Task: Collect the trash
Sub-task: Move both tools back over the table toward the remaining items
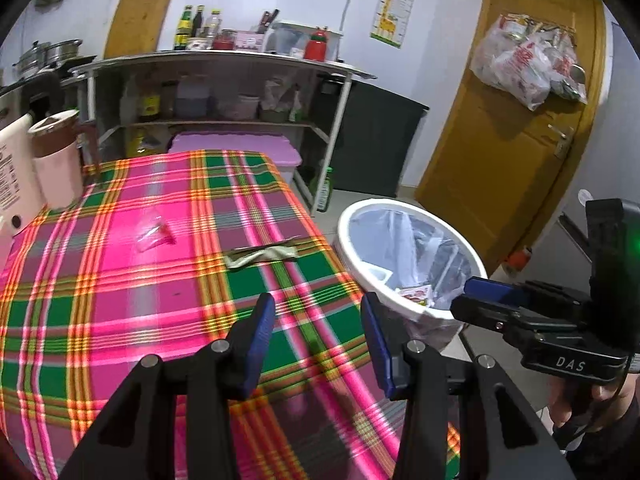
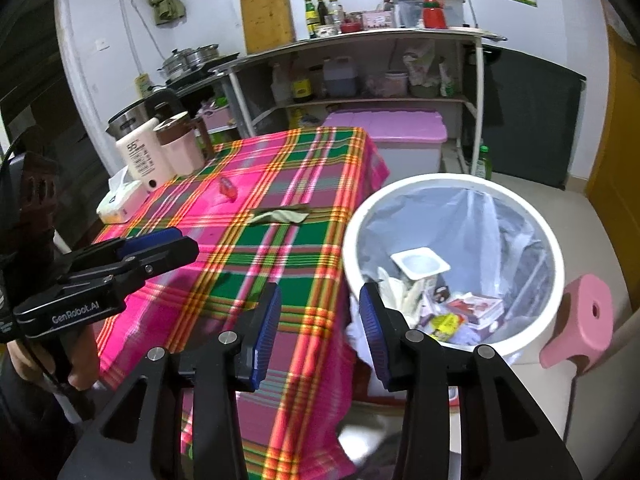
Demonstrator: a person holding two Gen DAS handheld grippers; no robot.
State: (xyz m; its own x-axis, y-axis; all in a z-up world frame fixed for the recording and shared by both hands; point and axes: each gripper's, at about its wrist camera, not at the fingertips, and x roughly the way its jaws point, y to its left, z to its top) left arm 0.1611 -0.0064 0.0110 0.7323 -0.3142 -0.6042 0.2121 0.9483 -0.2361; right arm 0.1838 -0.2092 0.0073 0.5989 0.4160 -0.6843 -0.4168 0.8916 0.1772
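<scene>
Left wrist view: the left tongs [image 1: 318, 312] fill the lower middle of the frame, spread apart with nothing between the blue pads, hanging over the checked cloth of the table [image 1: 120, 300]. Two bits of trash are left on it. A crumpled greenish wrapper [image 1: 262, 256] lies just above the frame's centre, its long axis running nearly left to right, the right end tipped slightly up toward the bin. Left of it and a little higher sits a clear plastic scrap [image 1: 154, 234] — too blurred to give it an axis. The white bin [image 1: 412, 264], lined with a clear bag, stands at centre right just beside the table's edge, with some rubbish already in it. The right tongs [image 1: 486, 292] reach in from the right edge over the bin's rim; from this side I cannot tell their state.

Right wrist view: the right tongs [image 2: 320, 308] sit at lower centre, spread and empty, straddling the table edge and the bin [image 2: 552, 240]. Inside the bin lie a white cup and assorted packets — so part of the job looks done. The wrapper [image 2: 280, 216] lies at centre, again stretched left to right across the frame. The clear scrap [image 2: 227, 189] sits above and left of it. The left tongs [image 2: 160, 244] enter from the left edge.

By my reading, two pieces remain to be picked up.
</scene>
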